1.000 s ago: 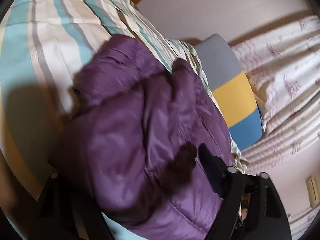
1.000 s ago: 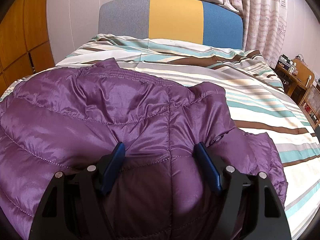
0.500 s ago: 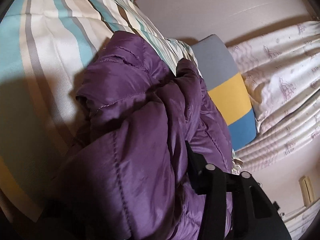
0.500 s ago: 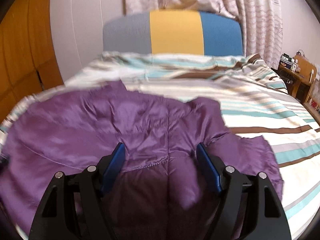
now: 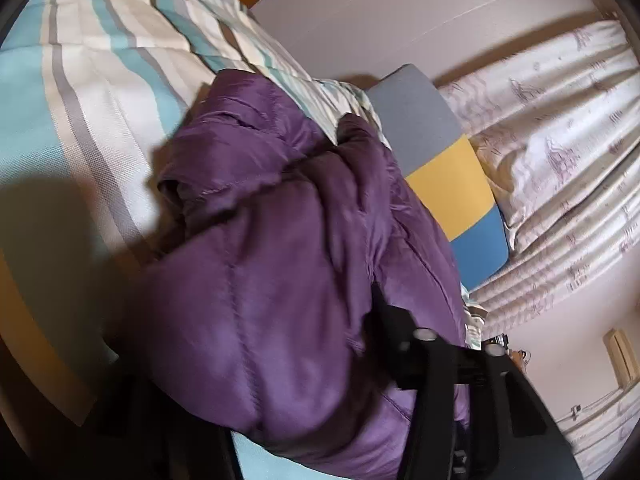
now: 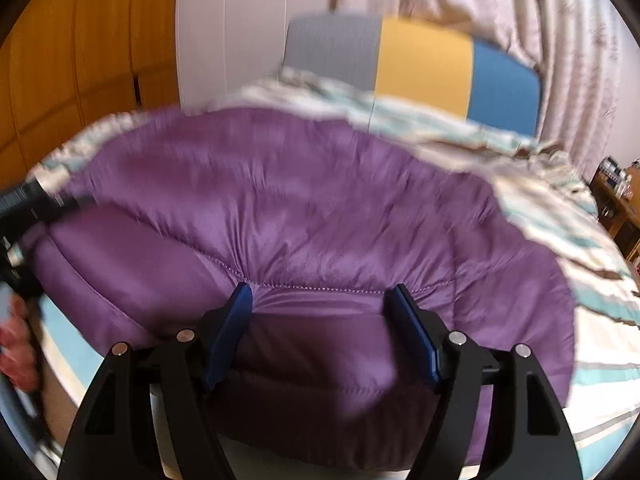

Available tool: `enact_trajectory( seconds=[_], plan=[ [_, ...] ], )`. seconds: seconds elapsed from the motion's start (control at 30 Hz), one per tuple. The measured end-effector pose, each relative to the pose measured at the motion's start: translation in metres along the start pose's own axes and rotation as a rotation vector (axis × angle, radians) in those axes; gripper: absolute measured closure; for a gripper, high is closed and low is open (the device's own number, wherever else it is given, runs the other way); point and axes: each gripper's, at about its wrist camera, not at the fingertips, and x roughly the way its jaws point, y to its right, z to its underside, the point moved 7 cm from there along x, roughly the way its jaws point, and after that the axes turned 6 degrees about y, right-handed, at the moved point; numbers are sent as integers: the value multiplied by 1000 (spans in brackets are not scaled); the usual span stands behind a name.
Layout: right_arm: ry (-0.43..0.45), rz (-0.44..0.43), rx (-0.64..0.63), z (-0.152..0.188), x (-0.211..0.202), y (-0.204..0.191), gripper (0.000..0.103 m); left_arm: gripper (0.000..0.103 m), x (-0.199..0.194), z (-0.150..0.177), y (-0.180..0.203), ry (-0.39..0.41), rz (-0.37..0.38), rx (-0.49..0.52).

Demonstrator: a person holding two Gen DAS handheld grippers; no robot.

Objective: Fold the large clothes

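Jacket (image 6: 304, 216), purple, quilted, puffy; lies on bed (image 6: 568, 280) over striped cover, hem side toward cameras, far edge toward headboard (image 6: 420, 64).

Left gripper (image 5: 320, 360): narrow jaws, clamped on a thick fold of jacket (image 5: 260, 280) at its left edge. Right finger (image 5: 404, 336) visible, pressed against fabric; left finger hidden under bulging cloth. Fold bunched and raised above cover.

Right gripper (image 6: 324, 332): jaws fairly wide, a bulge of near jacket edge filling the gap between blue pads (image 6: 232, 332). Fabric touches both pads; seam line puckers toward them. Held, judging by the pinch in the cloth. Frame motion-blurred.

Right wrist view, far left: left gripper body (image 6: 24, 208) dark, at jacket's left edge, with part of a hand (image 6: 16, 340) below it.

Background: headboard in grey, yellow, blue panels; patterned curtain (image 5: 560, 140); wooden wardrobe (image 6: 80, 60) left; wooden stand (image 6: 616, 208) right of bed.
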Motion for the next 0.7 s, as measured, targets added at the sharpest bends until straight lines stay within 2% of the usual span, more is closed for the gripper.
enact_trajectory(
  seconds=[0.07,0.17,0.3,0.37,0.5,0.7],
  plan=[
    [-33,-11,5,3,8,1,32,71,2,-3,1,-1,-7,-11],
    [-39,-16,10,6,10,0,32,80,-6,-9,12,31,-20,36],
    [-37,-12,9,6,10,0,32,83,-18,-16,41,85,-17,146],
    [-37,-9,11,6,10,1,32,83,-23,-16,61,112,-9,228],
    [-34,-8,23,4,9,3,32,83,-34,-7,107,168,11,472],
    [-27,-15,56,1,7,4,31,83,-40,25,169,191,74,783]
  ],
)
